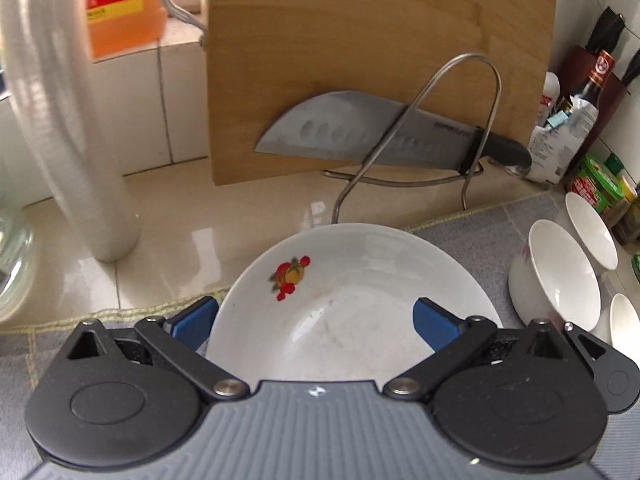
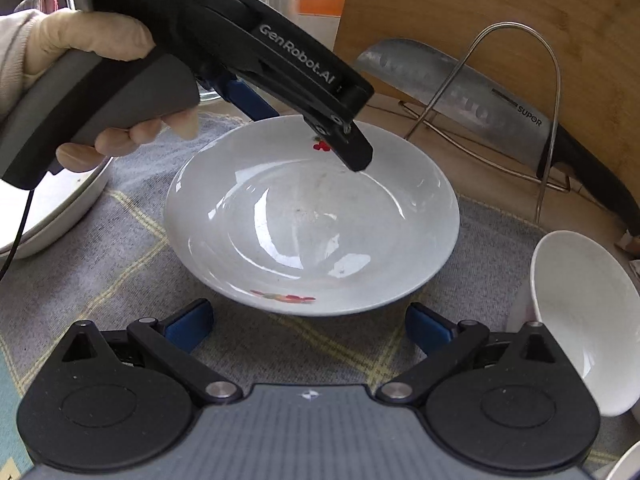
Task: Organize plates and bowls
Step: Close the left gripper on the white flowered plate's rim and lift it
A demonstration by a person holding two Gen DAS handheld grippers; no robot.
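A white plate with a fruit print lies flat on a grey checked cloth. My left gripper is open and straddles the plate's rim, one blue finger outside it and the other over the plate's inside. In the right wrist view a gloved hand holds the left gripper above the far-left rim of the plate. My right gripper is open just short of the plate's near rim, holding nothing. Small white bowls lie tilted to the right, one of them close by.
Behind the plate a wooden cutting board and a large knife lean in a wire rack. A white roll and an orange bottle stand at the left, condiment jars at the right. Another white dish lies left.
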